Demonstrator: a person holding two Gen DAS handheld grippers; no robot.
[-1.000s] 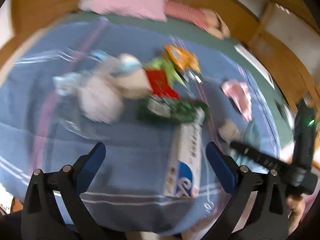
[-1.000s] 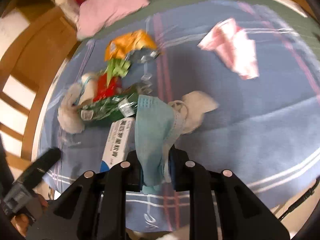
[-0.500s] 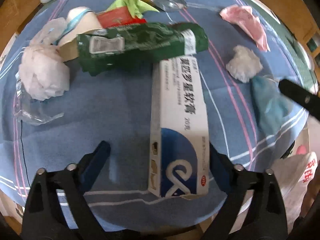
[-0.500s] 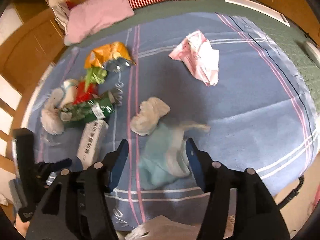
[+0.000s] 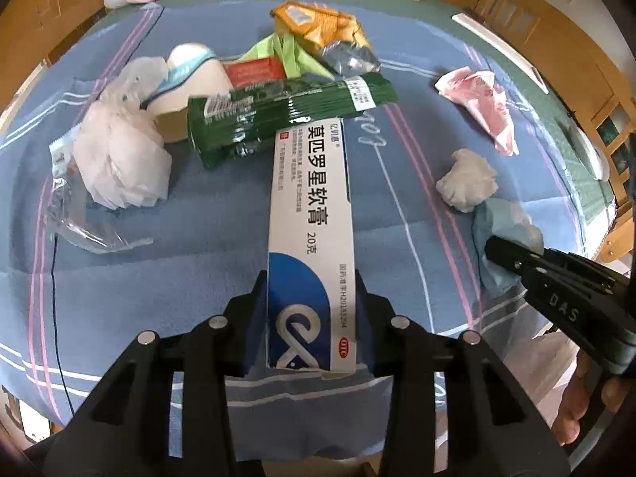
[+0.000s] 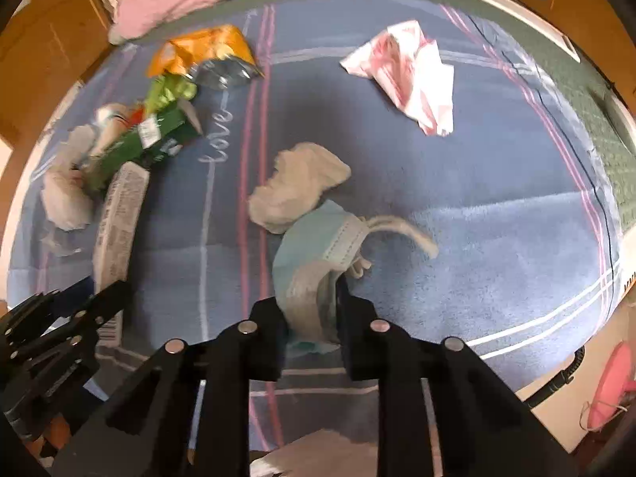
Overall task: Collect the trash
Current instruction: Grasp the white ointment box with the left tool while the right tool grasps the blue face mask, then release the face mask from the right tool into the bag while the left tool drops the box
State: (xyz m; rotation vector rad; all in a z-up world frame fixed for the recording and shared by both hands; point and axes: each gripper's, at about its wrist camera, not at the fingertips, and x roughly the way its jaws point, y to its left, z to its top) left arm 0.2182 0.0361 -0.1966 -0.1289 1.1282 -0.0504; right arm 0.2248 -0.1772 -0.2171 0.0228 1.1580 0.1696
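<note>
A moment ago both my grips stood wide, but now my left gripper (image 5: 308,320) is closing on the ointment box (image 5: 310,238) and my right gripper (image 6: 310,318) on the blue face mask (image 6: 318,254), each wedged between the fingers, ready to lift.

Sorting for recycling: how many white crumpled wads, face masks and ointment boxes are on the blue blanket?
White wads: 2, left and right
Face mask: 1
Ointment box: 1
Total: 4
</note>
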